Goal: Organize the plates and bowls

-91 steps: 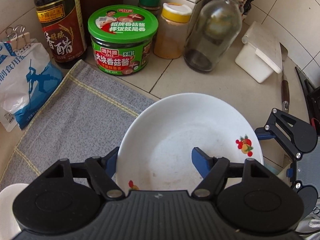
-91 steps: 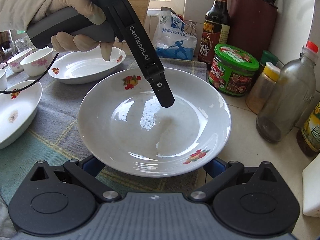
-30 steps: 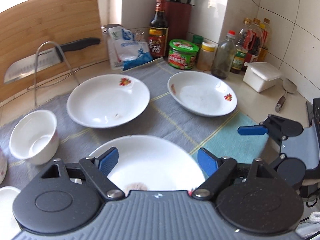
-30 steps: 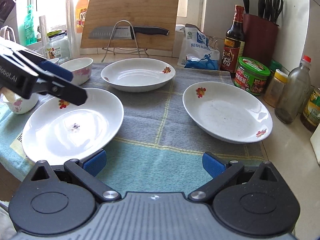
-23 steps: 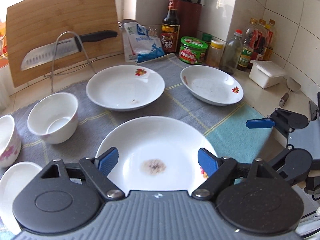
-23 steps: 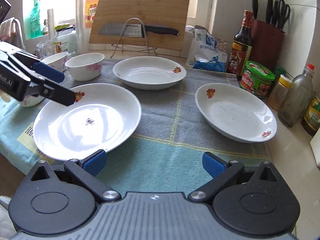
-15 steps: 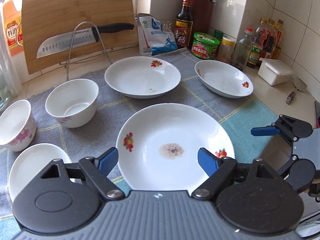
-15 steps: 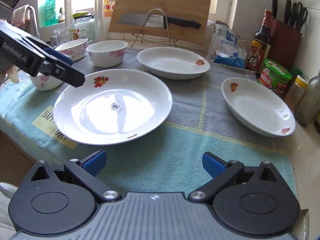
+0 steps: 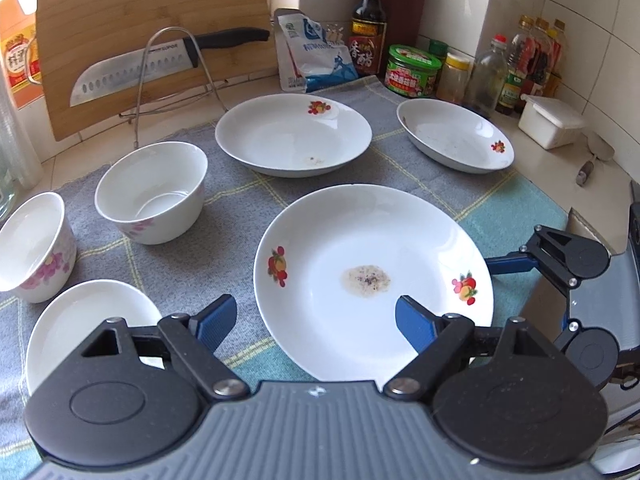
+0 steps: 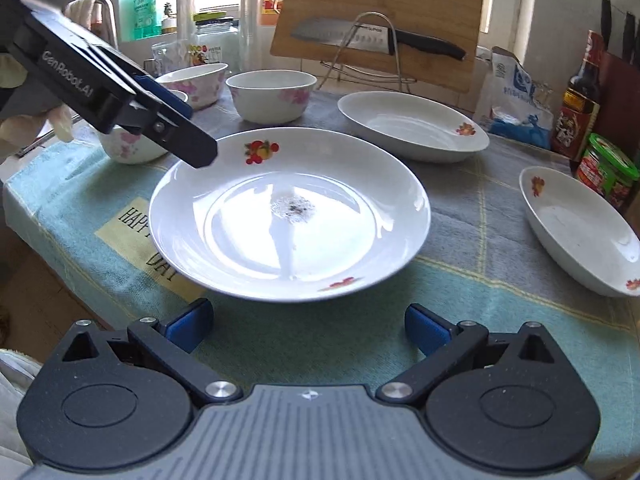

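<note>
Showing small saucer (image 9: 86, 322) only in left wrist view.

Home kitchen: knife (image 9: 136, 72), condiment bottles (image 9: 532, 64).

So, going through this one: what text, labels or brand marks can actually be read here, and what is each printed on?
"GenRobot.AI": side of the left gripper.
"SUPOR": blade of the knife on the wire rack.
"HAPP..." and "DAY": yellow patch on the towel, partly hidden by the plate.
"香醋": dark vinegar bottle.
Green-lidded jar, white-and-blue pouch, orange bottle label: Chinese print too small or blurred to read.
</note>
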{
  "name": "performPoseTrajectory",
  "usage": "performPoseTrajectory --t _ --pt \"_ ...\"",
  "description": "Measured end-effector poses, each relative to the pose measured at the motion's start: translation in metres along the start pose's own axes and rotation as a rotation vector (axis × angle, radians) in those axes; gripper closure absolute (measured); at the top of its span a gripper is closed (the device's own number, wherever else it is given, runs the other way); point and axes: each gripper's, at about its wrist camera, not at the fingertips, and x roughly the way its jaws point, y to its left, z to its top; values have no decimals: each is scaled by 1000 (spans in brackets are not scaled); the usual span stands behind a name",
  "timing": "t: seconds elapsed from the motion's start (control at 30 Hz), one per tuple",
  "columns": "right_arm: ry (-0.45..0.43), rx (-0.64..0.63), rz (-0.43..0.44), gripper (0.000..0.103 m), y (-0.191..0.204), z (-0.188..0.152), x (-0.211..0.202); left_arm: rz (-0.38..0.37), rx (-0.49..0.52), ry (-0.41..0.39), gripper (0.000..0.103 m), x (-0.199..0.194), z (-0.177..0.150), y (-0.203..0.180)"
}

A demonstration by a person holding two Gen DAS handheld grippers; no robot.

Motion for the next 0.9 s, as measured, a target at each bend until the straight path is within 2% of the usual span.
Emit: performPoseTrajectory --t 0.2,0.33,0.47,0.6,0.8,0.9 --pt "-31 -6 37 0 -4 -1 3 -56 29 27 17 12 10 4" --pt "-79 -11 49 0 -7 -8 1 -68 27 41 17 20 20 6" --pt "-65 -37 82 0 -13 -3 3 -56 32 64 17 33 31 8" --pt "-73 -61 105 0 -16 0 8 -54 44 111 17 50 42 11" --pt "-91 -57 103 0 -15 -1 9 -123 69 189 22 71 54 21" --pt "-87 -57 100 0 -15 -1 9 -165 81 243 29 80 58 26"
